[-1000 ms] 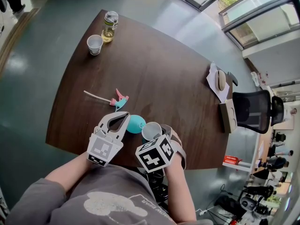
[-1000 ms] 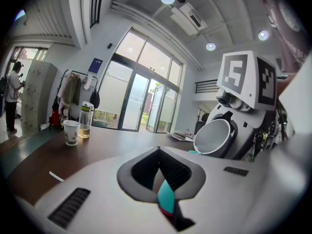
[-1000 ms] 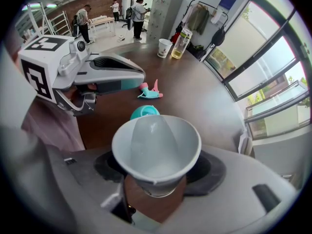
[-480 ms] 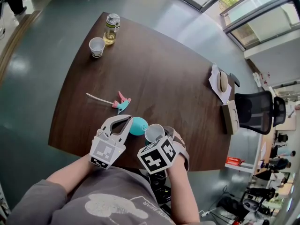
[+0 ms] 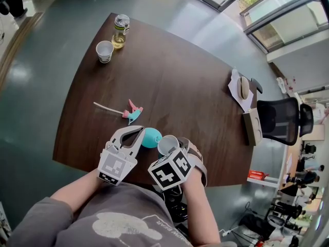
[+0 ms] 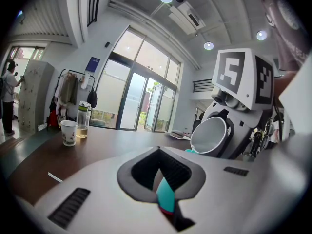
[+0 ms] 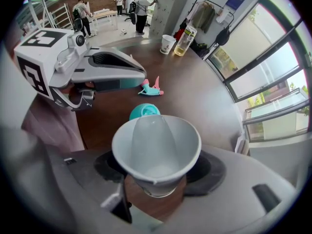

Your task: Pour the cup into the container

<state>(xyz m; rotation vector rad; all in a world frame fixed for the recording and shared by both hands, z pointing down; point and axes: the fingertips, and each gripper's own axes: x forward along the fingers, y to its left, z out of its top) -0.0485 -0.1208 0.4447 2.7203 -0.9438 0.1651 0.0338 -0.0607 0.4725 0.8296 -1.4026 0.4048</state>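
The left claw point(image 5: 138, 135) is closed on a teal container point(image 5: 150, 137) at the near edge of the brown surface point(image 5: 180, 76); in the left gripper view a strip of teal shows pinched in the narrow gap between its jaws; the claw points nearly level.

The right claw point(image 7: 155, 177) is clamped on a white cup point(image 7: 156, 147), one jaw on each side of the cup's lower part; this claw points steeply down. The cup is tipped, its open mouth turned toward the left claw and its rim just beside the teal container; in the right gripper view the container's round top shows right behind the cup's rim. The inside of the cup looks white all over; whether any liquid is in it I cannot tell.

Farther along the surface lies a pink and teal spray nozzle point(image 5: 131, 111) with a thin white tube trailing to its left; at the far corner a paper cup point(image 5: 104, 51) stands near a clear bottle point(image 5: 120, 31) with yellowish liquid in it; at the right edge a mouse point(image 5: 242, 88) rests on a sheet of paper; a black office chair point(image 5: 280, 120) stands just beyond that edge.
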